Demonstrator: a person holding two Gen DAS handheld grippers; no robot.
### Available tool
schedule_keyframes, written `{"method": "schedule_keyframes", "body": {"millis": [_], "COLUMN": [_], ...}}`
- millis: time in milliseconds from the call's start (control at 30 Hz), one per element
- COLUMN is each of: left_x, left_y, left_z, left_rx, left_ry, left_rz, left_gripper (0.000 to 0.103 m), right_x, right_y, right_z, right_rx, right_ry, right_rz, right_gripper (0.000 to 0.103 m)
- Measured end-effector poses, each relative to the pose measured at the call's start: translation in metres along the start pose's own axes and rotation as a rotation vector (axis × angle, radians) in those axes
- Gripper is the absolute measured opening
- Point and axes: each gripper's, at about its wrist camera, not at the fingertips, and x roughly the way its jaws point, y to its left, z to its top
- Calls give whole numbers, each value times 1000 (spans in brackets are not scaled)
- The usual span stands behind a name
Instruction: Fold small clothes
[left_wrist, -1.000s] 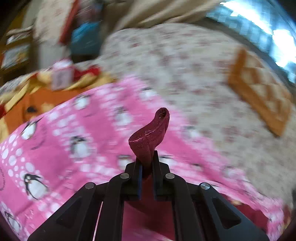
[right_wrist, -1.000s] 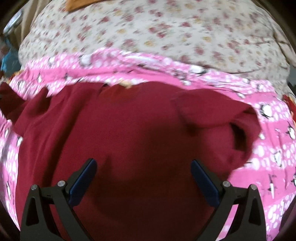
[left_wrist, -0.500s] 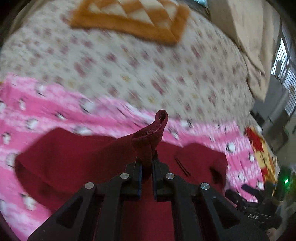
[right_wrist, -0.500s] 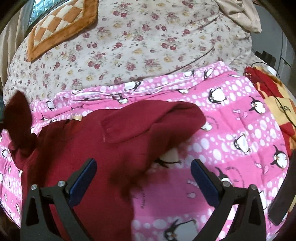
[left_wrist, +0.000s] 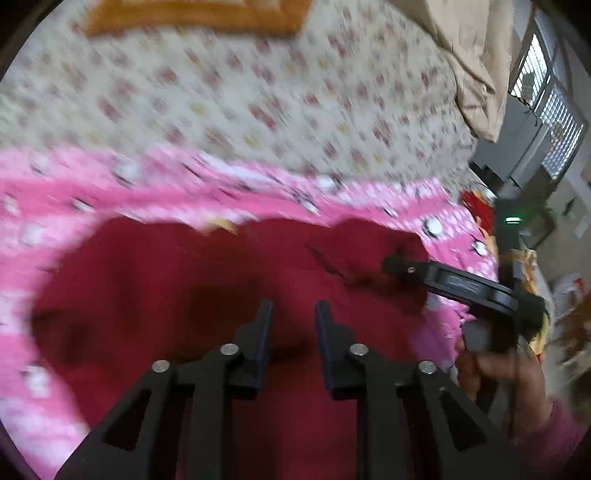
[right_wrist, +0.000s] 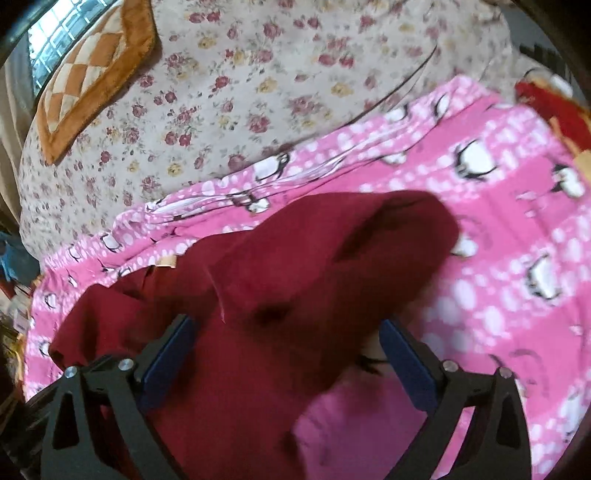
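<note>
Left tongs (left_wrist: 293, 314) parted slightly, empty; right tongs (right_wrist: 286, 334) spread wide, empty, both over maroon shirt (right_wrist: 258, 302) lying rumpled on pink penguin blanket (right_wrist: 517, 258) on bed. Likely soft, light, floppy; best pinched at sleeve (right_wrist: 388, 236) edge or hem.

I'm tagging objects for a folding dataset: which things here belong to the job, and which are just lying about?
In the job:
dark red garment
left hand-held gripper, open
right hand-held gripper, open
pink penguin sheet, the folding surface

Lying about:
orange checked cushion
floral bedspread
beige cloth
</note>
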Motion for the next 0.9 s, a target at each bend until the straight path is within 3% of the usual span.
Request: {"method": "schedule_keyframes", "body": {"millis": [133, 167, 233, 267, 300, 400, 700, 767, 833, 867, 900], "left_x": [-49, -54, -57, -56, -53, -41, -35, -33, -34, -33, -33], "left_y": [47, 62, 94, 109, 124, 148, 145, 146, 146, 146, 146], "left_z": [-11, -15, -26, -31, -36, -47, -45, -43, -43, -43, -43], "left_rx": [-62, -95, -173, -218, -265, -330, -303, -305, -301, -298, -299], "left_ry": [-130, -150, -167, -160, -151, -114, -125, -126, -125, -123, -120], "left_rz": [189, 230, 304, 335, 348, 365, 382, 376, 372, 374, 378], "left_gripper": [14, 14, 14, 14, 14, 14, 14, 14, 14, 14, 14], "right_x": [42, 45, 43, 41, 38, 24, -17, -30, -37, -34, -31], "right_y": [4, 4, 6, 5, 1, -17, -42, -46, -61, -69, -78], "right_z": [8, 9, 12, 16, 20, 32, 56, 54, 45, 45, 43], "right_rx": [-23, -29, -69, -90, -92, -50, -40, -9, 100, 149, 193], "right_ry": [72, 54, -13, -37, -53, -79, -190, -197, -190, -167, -128], "right_rz": [-87, -109, -172, -210, -212, -168, -304, -240, -98, -68, -87], "right_gripper": [96, 87, 55, 25, 15, 13, 12, 13, 13, 17, 30]}}
